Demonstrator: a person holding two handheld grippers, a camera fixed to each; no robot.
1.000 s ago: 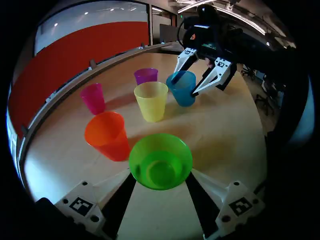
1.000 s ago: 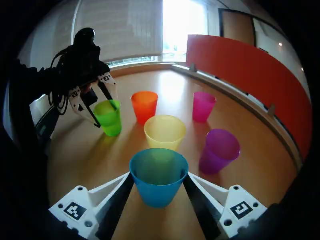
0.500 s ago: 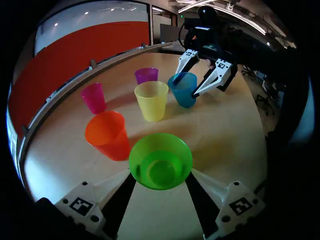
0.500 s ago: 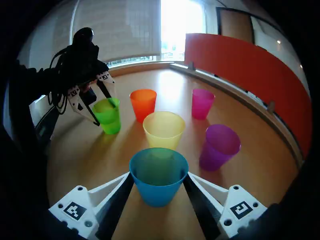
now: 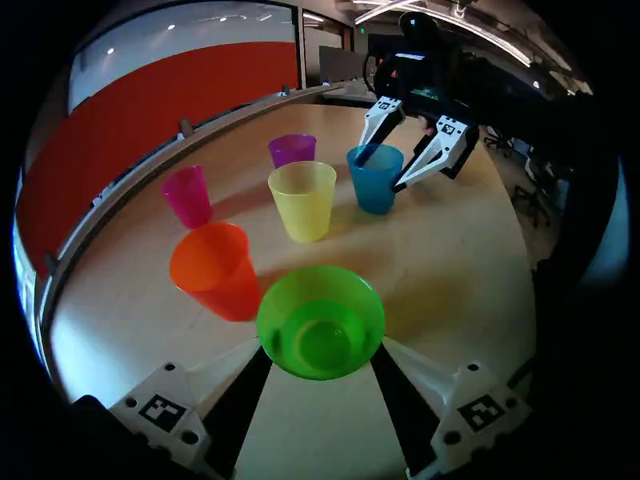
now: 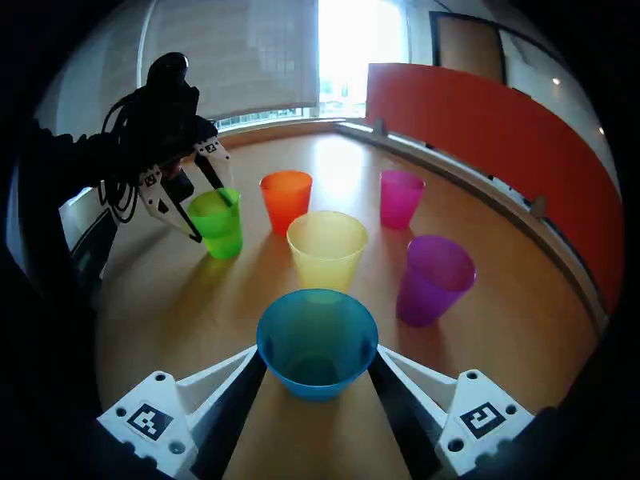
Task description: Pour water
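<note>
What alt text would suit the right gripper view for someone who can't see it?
The right gripper holds a blue cup up close at a wooden table. Beyond stand a yellow cup, purple cup, pink cup and orange cup. Far left, the left gripper holds a green cup.

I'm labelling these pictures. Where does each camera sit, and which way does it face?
Left gripper view: rides on the left gripper, looking along its fingers over the green cup; the right gripper shows beyond.
Right gripper view: rides on the right gripper, facing back over the blue cup toward the left gripper.
Shared: both cups, both grippers, from opposite sides.
</note>
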